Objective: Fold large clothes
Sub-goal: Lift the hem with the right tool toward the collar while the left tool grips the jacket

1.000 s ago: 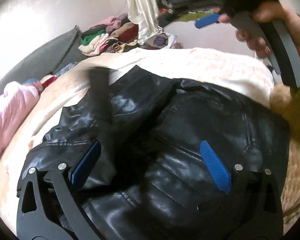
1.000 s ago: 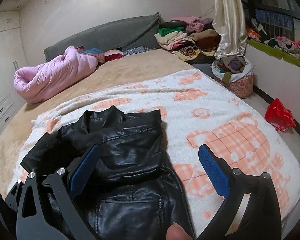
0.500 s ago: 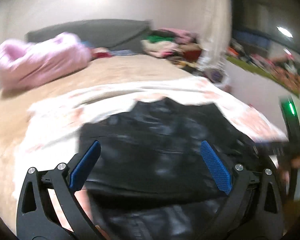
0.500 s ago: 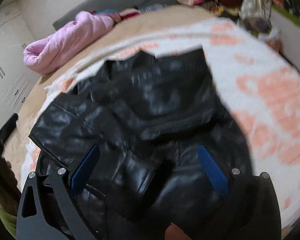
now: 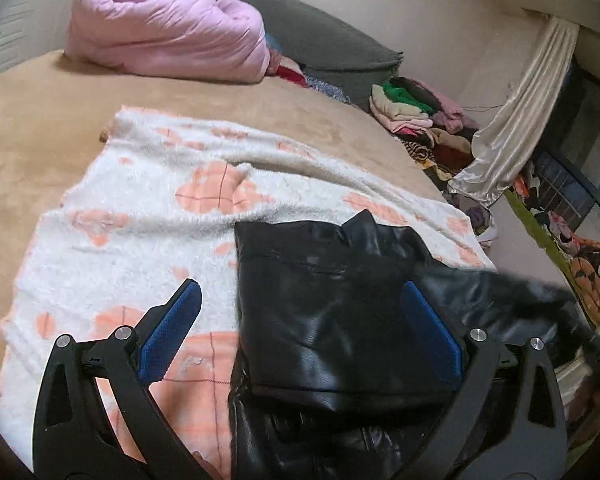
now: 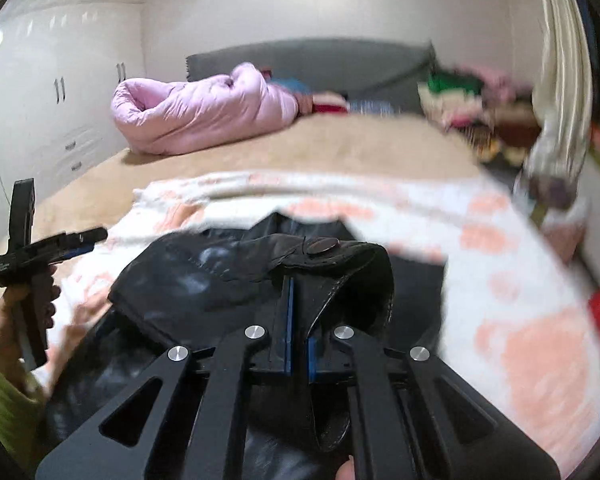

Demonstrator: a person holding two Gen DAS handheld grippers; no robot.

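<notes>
Right tool (image 6: 298,312) clamping glossy black leather jacket (image 5: 340,320), folded, creased

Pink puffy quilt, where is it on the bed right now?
The rolled pink puffy quilt lies at the bed's far end, against the grey headboard, left of the pile of folded clothes, beyond the white-and-peach blanket.

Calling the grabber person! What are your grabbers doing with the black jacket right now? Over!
Right gripper jaws shut on black jacket, lifting a strap. Left gripper jaws open, holding nothing. Nothing in the way.
</notes>
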